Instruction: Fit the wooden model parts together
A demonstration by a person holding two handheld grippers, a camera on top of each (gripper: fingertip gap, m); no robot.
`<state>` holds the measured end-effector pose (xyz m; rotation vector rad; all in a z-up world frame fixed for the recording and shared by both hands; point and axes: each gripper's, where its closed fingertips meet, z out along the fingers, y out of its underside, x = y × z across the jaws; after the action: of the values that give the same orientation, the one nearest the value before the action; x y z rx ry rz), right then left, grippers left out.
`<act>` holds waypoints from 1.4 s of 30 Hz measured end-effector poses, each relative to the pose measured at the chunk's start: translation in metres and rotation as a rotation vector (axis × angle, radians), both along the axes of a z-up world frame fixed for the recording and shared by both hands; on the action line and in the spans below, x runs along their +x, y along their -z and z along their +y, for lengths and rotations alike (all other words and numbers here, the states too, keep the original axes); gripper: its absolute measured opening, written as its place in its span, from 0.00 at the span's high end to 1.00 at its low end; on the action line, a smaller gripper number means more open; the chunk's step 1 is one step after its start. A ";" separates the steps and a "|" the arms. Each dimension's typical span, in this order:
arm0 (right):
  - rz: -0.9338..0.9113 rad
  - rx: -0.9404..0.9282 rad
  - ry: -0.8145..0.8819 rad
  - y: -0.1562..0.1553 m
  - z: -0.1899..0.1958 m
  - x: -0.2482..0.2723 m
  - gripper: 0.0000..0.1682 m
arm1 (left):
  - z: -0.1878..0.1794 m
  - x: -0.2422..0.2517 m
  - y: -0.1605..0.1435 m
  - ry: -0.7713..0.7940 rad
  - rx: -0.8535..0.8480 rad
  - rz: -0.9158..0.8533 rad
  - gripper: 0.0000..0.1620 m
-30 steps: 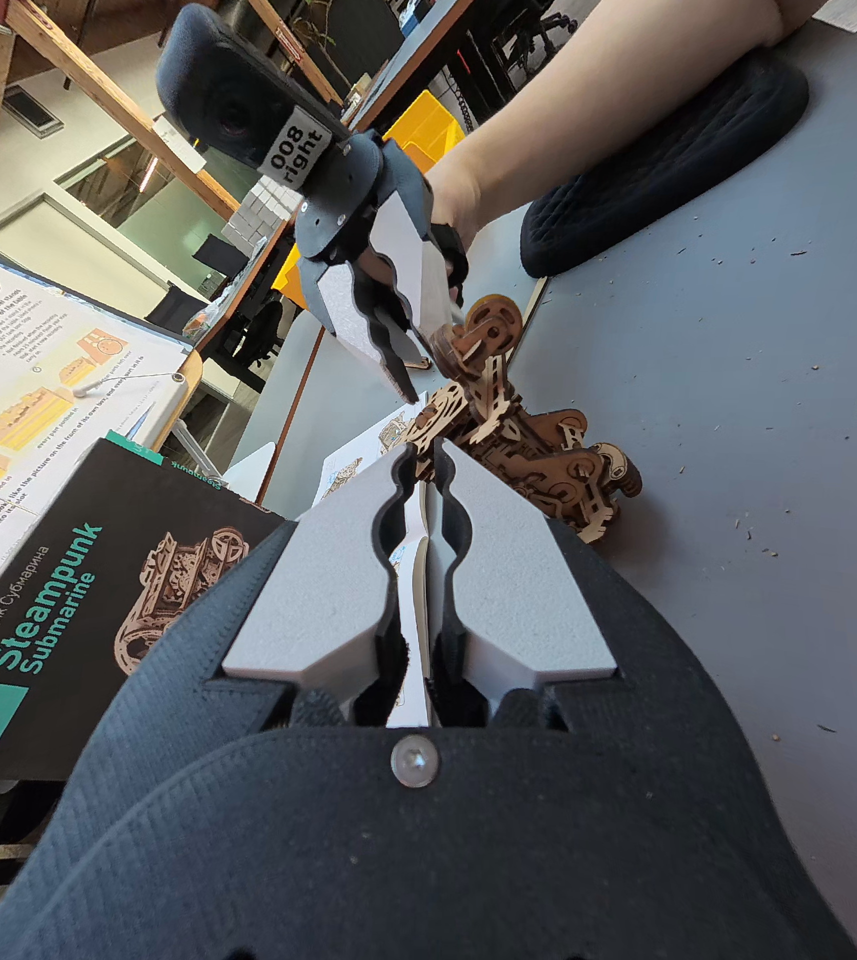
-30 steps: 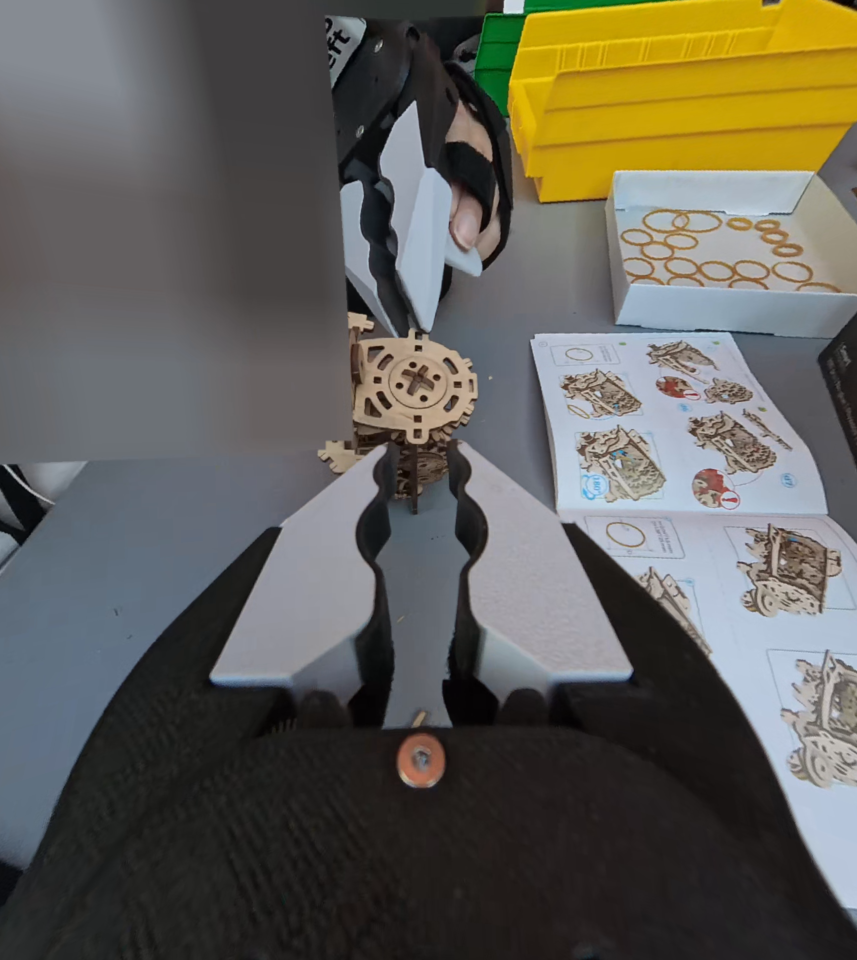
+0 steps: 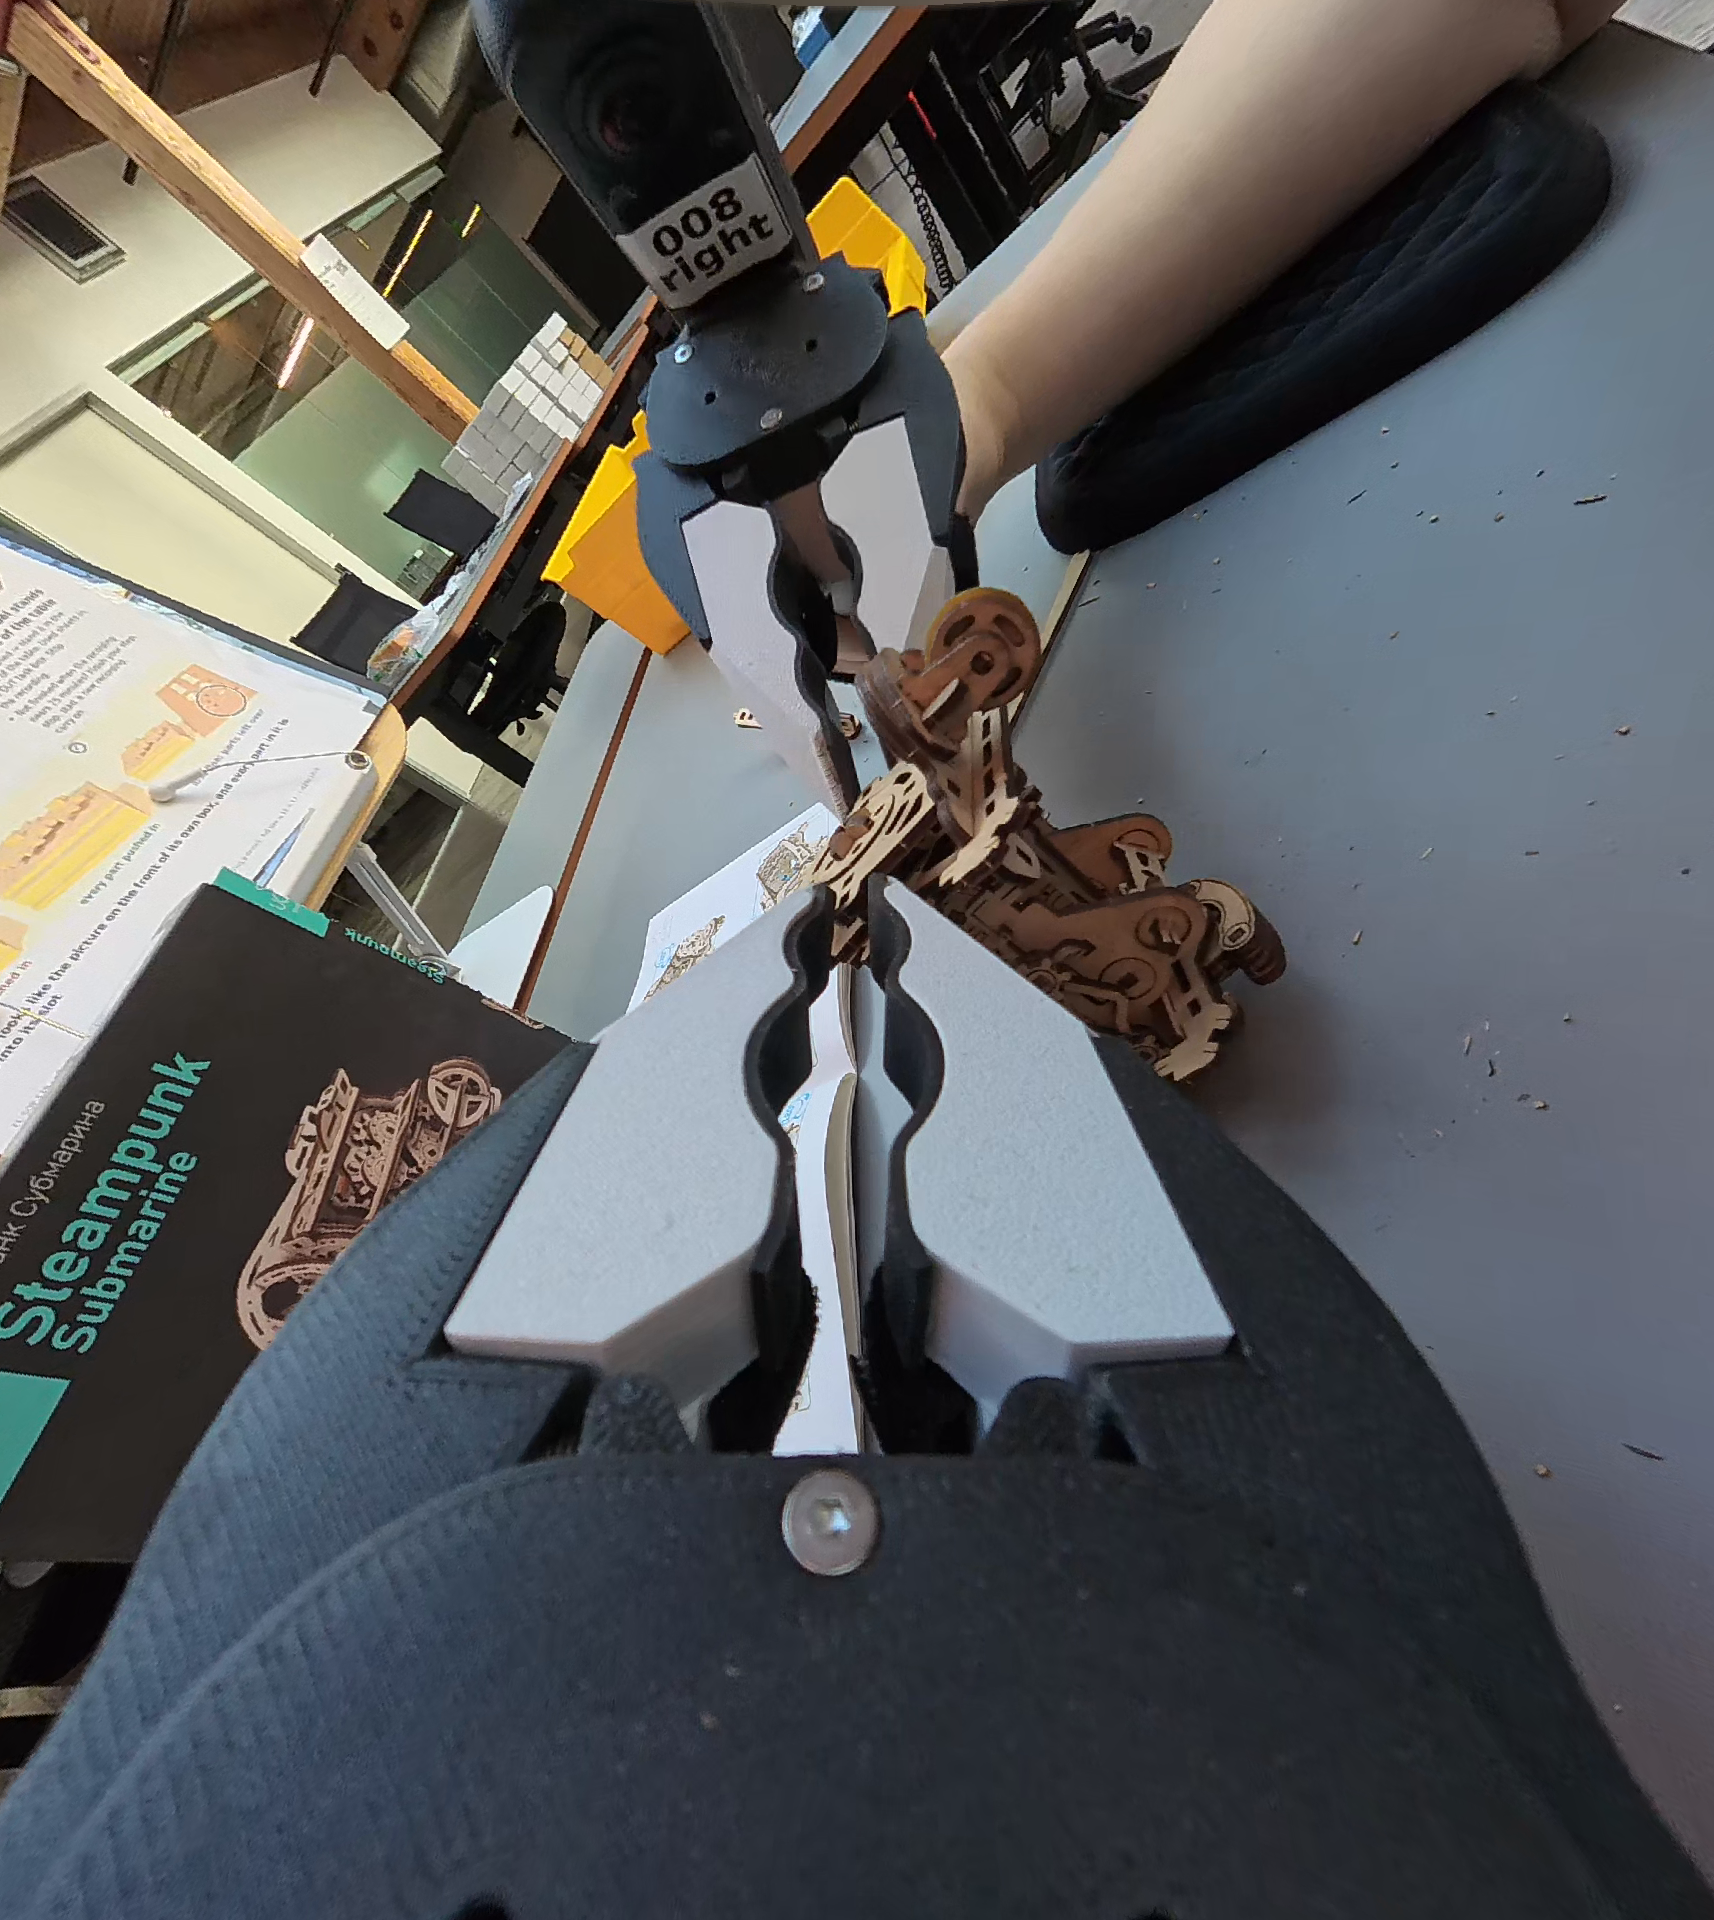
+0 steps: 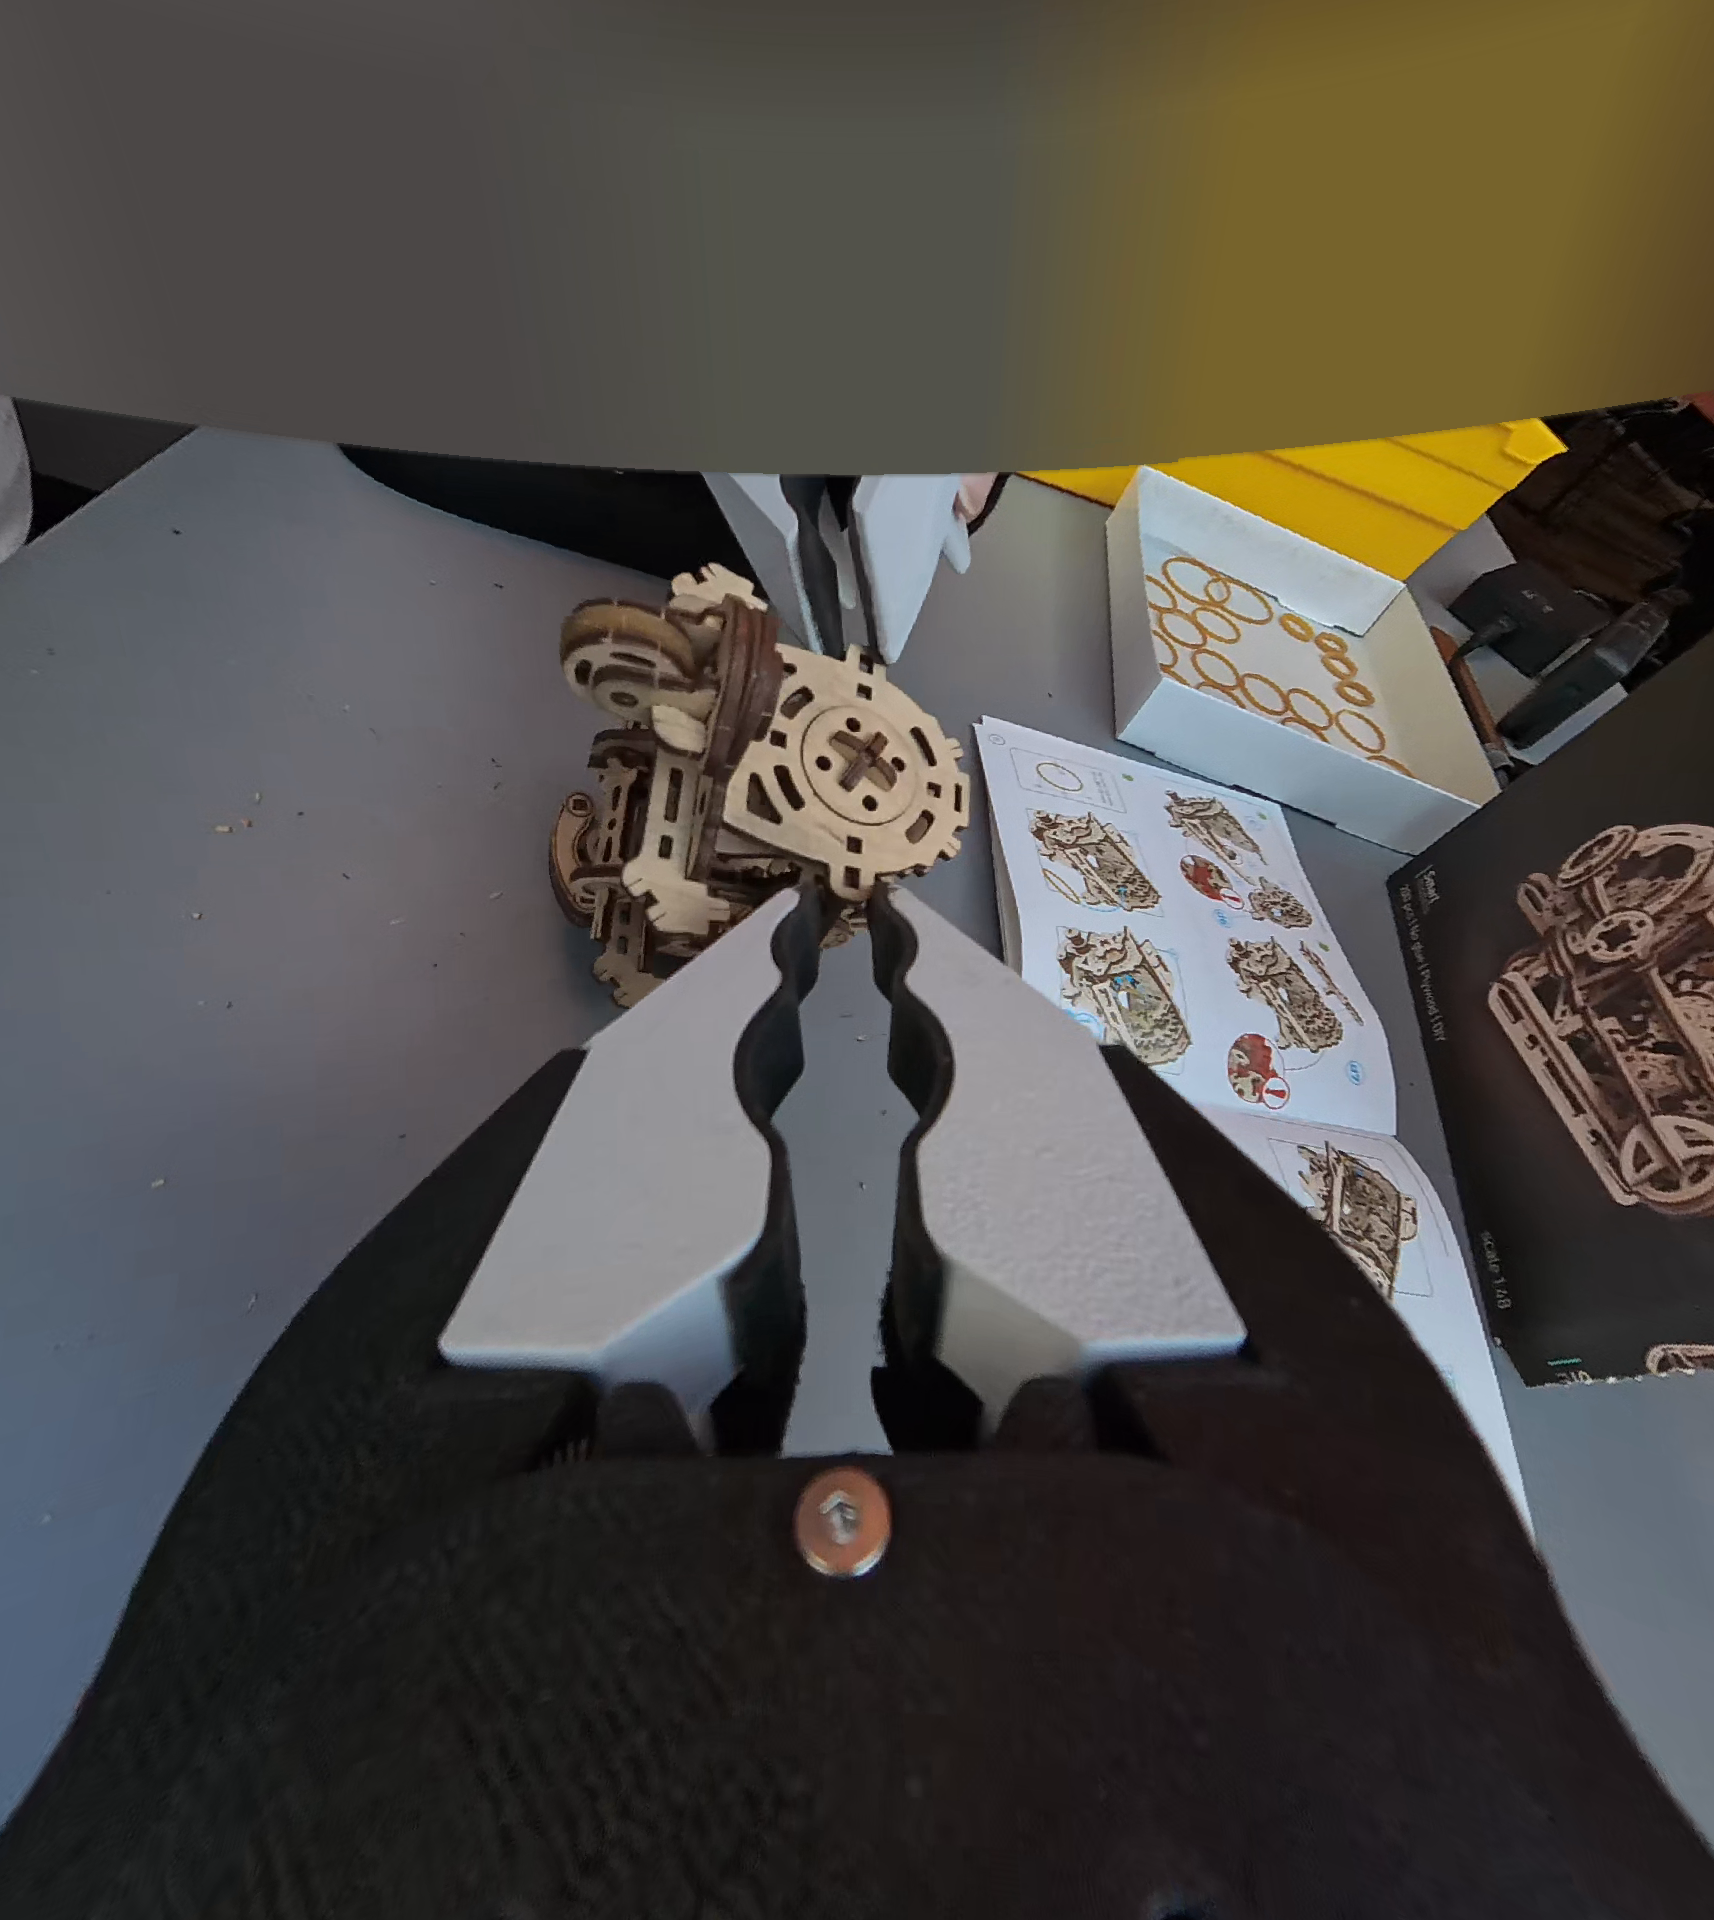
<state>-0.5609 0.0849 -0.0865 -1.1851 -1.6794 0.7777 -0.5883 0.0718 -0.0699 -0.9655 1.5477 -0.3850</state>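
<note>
A large grey-and-yellowish blur covers the whole top of my right view, cutting off my left tongs' white fingers (image 4: 894,561) and the yellow plastic bin (image 4: 1352,473). The black cardboard box (image 4: 1611,1039) runs off the right edge. My fingertips hide whatever they pinch on the pale wooden model (image 3: 1019,883).

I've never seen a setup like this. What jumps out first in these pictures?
The intricate pale laser-cut wooden model sits mid-table on the grey table, its gear-like end plate tilted up. Two grey-fingered grippers meet at it: the right gripper and the left gripper. Beside it lie an open illustrated instruction booklet and a white box of tan rings.
</note>
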 end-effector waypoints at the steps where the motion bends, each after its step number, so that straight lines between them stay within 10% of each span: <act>1: 0.002 -0.005 -0.002 0.000 0.000 0.000 0.95 | 0.000 0.000 0.000 0.001 0.001 0.000 0.97; 42: 0.044 -0.256 -0.042 -0.002 -0.001 0.003 0.92 | -0.002 -0.002 -0.001 0.004 -0.002 0.005 0.97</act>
<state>-0.5576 0.0843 -0.0842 -1.2995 -1.6073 1.0621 -0.5902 0.0701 -0.0691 -0.9658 1.5546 -0.3878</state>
